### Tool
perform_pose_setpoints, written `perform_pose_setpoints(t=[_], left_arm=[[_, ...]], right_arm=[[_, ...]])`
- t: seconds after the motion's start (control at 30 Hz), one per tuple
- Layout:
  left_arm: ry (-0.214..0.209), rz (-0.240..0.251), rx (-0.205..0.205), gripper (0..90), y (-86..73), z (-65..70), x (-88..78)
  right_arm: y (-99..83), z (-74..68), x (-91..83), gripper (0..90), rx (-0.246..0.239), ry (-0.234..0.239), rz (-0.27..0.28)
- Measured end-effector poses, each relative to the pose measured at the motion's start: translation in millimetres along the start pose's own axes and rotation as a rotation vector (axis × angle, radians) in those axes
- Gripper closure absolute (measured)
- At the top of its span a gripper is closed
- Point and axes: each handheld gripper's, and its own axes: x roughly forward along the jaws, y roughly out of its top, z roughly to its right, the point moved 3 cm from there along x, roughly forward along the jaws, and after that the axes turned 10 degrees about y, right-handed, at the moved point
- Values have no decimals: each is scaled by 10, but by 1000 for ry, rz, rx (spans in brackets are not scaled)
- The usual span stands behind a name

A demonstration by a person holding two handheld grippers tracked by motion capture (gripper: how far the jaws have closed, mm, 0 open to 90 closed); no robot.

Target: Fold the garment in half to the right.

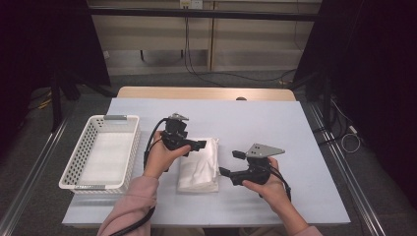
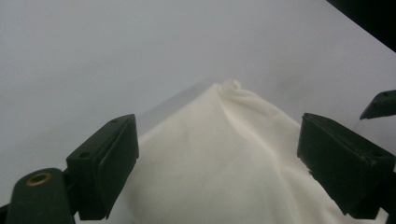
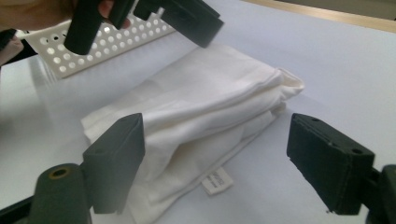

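Folded white cloth, soft cotton-like fabric, thick layered rectangle, lies flat on the pale blue-grey matte counter between the two hands, just right of the white perforated plastic basket. Cloth surface smooth with soft creases; stacked fold edges and a bunched corner show in the right gripper view, along with a small white sewn label sticking out at the near edge, print too small to read.

Left hand-held gripper, black hard plastic with a grey three-cornered plate on top, sits over the cloth's upper left edge; jaws spread wide, nothing pinched, cloth lies below and between them, pads clear of it. Right hand-held gripper, same build, hovers just right of the cloth; jaws also spread apart, empty, pointing at the cloth's right side.

Basket is rectangular, rounded rim, walls full of round holes, whitish floor inside; in the right gripper view its wall is partly hidden behind the left hand-held gripper. Person's sleeves pink, forearms cut off at the bottom edge of the high view. Room beyond the counter dark, cables barely readable
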Motion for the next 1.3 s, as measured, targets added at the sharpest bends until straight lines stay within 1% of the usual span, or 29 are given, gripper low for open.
perform_pose_setpoints(t=[0.13,0.17,0.2,0.27,0.3,0.33,0.37,0.4,0.47,0.5,0.53,0.6,0.63,0.7,0.73,0.77,0.83,0.87,0.9,0.97,1.0,1.03,1.07,1.1,1.13,1.17,1.2,1.23,1.3], left_arm=[[11,-5,39,120,-45,-44,-43],[11,-4,36,120,-56,-53,-52],[12,3,10,119,-68,-42,-48],[10,-7,17,114,-95,-63,-58],[13,1,-10,110,-107,-49,-53],[13,-17,20,105,-121,-72,-64],[14,3,-8,105,-130,-59,-54],[10,-14,0,105,-147,-65,-62],[27,-19,-6,103,-171,-75,-68],[14,-15,-2,102,-174,-76,-71],[20,-8,3,102,-178,-81,-74],[21,-8,-9,91,-190,-71,-74],[23,-25,25,92,-200,-87,-83],[28,-42,40,88,-214,-80,-81],[25,-39,29,88,-222,-70,-74],[26,-15,-6,88,-225,-44,-60],[24,-23,-7,88,-240,-37,-57],[30,-39,33,88,-250,-57,-62],[26,-25,-6,88,-254,-34,-52],[24,-33,-7,85,-269,-38,-44],[26,-53,25,82,-282,-58,-53],[36,-36,1,82,-287,-41,-42],[28,-34,-10,82,-289,-33,-51],[25,-48,27,82,-294,-55,-64],[24,-37,-7,81,-293,-38,-75],[24,-30,-9,81,-295,-40,-76],[27,-42,12,80,-302,-56,-87],[22,-38,-7,78,-312,-49,-86],[21,-44,-10,77,-327,-49,-93]], right_arm=[[3,57,-33,127,1,5,11],[6,73,-44,128,3,4,14],[10,89,-53,128,5,-1,17],[13,120,-73,127,7,-3,21],[11,140,-82,117,9,-12,22],[5,155,-91,109,13,-11,22],[-2,173,-96,108,12,-12,18],[-13,189,-105,96,8,-21,7],[-28,219,-120,93,3,-24,5],[-32,231,-130,93,8,-25,10],[-35,246,-144,92,17,-28,13],[-40,272,-169,85,27,-31,21],[-46,284,-182,85,25,-32,21],[-61,298,-202,85,25,-39,19],[-70,305,-212,85,30,-31,23],[-82,314,-226,84,35,-40,17],[-100,341,-250,83,29,-49,17],[-107,342,-262,81,38,-45,21],[-117,360,-277,81,35,-56,17],[-126,382,-297,81,45,-60,24],[-133,398,-310,81,40,-69,24],[-138,398,-315,79,51,-62,26],[-148,407,-322,79,48,-65,22],[-155,412,-326,79,49,-65,23],[-165,421,-330,79,48,-67,19],[-172,420,-333,78,50,-64,18],[-176,421,-336,78,51,-66,17],[-183,429,-339,78,46,-71,12],[-189,425,-345,77,45,-65,14]])
